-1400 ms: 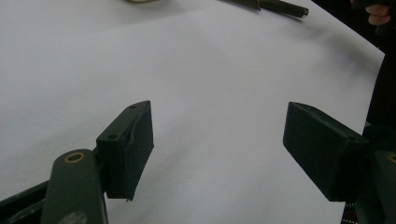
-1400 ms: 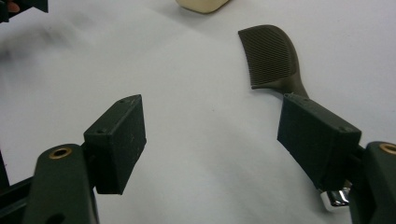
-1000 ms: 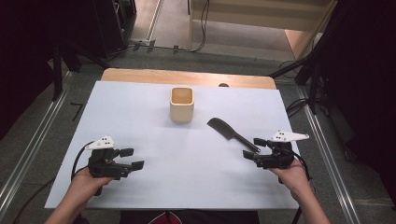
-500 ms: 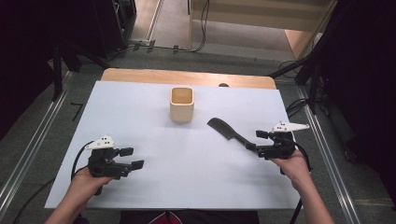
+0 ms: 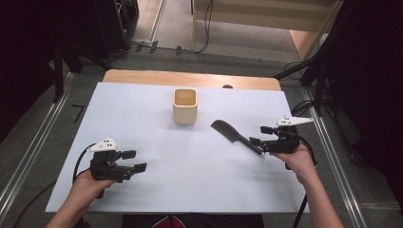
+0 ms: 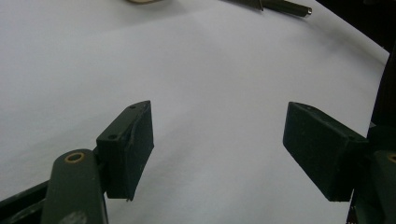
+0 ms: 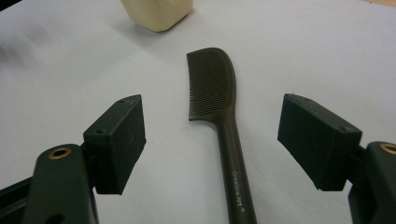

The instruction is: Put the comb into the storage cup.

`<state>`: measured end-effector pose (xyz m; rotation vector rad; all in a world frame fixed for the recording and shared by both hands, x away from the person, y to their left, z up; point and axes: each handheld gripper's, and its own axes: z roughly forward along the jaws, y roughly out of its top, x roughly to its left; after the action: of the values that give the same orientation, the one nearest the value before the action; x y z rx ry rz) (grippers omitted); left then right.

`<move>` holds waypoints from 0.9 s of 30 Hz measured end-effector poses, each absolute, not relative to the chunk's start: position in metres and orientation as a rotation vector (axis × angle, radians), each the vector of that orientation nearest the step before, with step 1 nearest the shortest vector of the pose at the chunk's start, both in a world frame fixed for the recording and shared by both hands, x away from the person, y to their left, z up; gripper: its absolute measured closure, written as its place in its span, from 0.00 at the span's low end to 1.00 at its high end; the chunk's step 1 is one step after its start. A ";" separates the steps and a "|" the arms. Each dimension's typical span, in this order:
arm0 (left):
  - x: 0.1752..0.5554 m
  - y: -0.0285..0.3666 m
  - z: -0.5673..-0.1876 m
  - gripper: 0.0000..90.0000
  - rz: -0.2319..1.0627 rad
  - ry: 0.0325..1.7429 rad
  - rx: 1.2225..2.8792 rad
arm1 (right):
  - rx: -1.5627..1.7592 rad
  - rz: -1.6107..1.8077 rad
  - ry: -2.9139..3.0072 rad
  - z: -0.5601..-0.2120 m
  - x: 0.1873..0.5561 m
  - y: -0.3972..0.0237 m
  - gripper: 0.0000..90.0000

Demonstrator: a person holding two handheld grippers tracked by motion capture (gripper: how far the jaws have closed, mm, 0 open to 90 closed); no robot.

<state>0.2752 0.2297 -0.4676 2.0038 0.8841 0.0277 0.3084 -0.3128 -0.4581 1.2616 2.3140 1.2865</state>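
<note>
Comb: the dark brown plastic comb with a long handle (image 5: 236, 136) lies flat on the white-covered table (image 5: 190, 190), right of centre, teeth end toward the cup; same spot as a second ago.
Right gripper: the right gripper (image 5: 257, 136) sits at the handle's end; its fingers (image 7: 116, 142) stand wide, one on each side of the handle (image 7: 236, 172), touching nothing. It has come forward and inward to the comb since the earlier frames.
Left gripper: the left gripper (image 5: 134, 160) rests near the table's front left, well apart from the comb, fingers (image 6: 128, 149) wide and empty, unmoved.
Cup: the square cream-coloured cup (image 5: 185, 106) stands upright behind the comb, near it but apart.
</note>
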 end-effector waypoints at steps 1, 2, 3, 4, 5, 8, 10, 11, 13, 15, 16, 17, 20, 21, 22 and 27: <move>0.275 0.230 -0.468 0.28 0.027 0.885 2.004 | 1.246 1.278 2.320 -0.456 0.312 -0.313 0.24; 0.275 0.230 -0.468 0.28 0.027 0.885 2.004 | 1.248 1.277 2.320 -0.455 0.314 -0.312 0.24; 0.275 0.230 -0.468 0.28 0.027 0.886 2.004 | 1.248 1.277 2.320 -0.455 0.314 -0.312 0.24; 0.275 0.230 -0.468 0.28 0.026 0.886 2.004 | 1.235 1.273 2.319 -0.453 0.317 -0.312 0.24; 0.275 0.230 -0.468 0.28 0.027 0.885 2.003 | 1.235 1.273 2.319 -0.453 0.317 -0.312 0.24; 0.275 0.230 -0.468 0.28 0.027 0.885 2.003 | 1.230 1.280 2.307 -0.450 0.322 -0.313 0.24; 0.275 0.230 -0.468 0.28 0.025 0.885 2.001 | 1.230 1.279 2.307 -0.451 0.322 -0.313 0.24; 0.275 0.230 -0.467 0.28 0.025 0.886 2.000 | 1.237 1.273 2.317 -0.452 0.323 -0.313 0.24; 0.275 0.230 -0.467 0.28 0.025 0.886 2.002 | 1.232 1.269 2.317 -0.454 0.323 -0.313 0.24; 0.275 0.230 -0.467 0.28 0.023 0.885 2.003 | 1.238 1.273 2.314 -0.456 0.323 -0.314 0.24; 0.275 0.230 -0.467 0.28 0.023 0.885 2.003 | 1.238 1.273 2.314 -0.456 0.323 -0.314 0.24; 0.275 0.230 -0.467 0.28 0.023 0.884 2.003 | 1.233 1.266 2.316 -0.457 0.323 -0.314 0.24; 0.275 0.230 -0.467 0.28 0.023 0.884 2.003 | 1.245 1.247 2.314 -0.461 0.323 -0.315 0.24; 0.275 0.230 -0.467 0.28 0.021 0.887 2.002 | 1.246 1.242 2.312 -0.464 0.322 -0.315 0.24; 0.275 0.230 -0.467 0.28 0.021 0.890 1.998 | 1.245 1.237 2.315 -0.465 0.322 -0.316 0.24; 0.275 0.230 -0.467 0.28 0.020 0.885 2.001 | 1.252 1.221 2.304 -0.473 0.320 -0.317 0.25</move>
<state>0.2751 0.2304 -0.4667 2.0007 0.8850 0.0203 0.3201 -0.3167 -0.4730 1.2523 2.3045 1.2212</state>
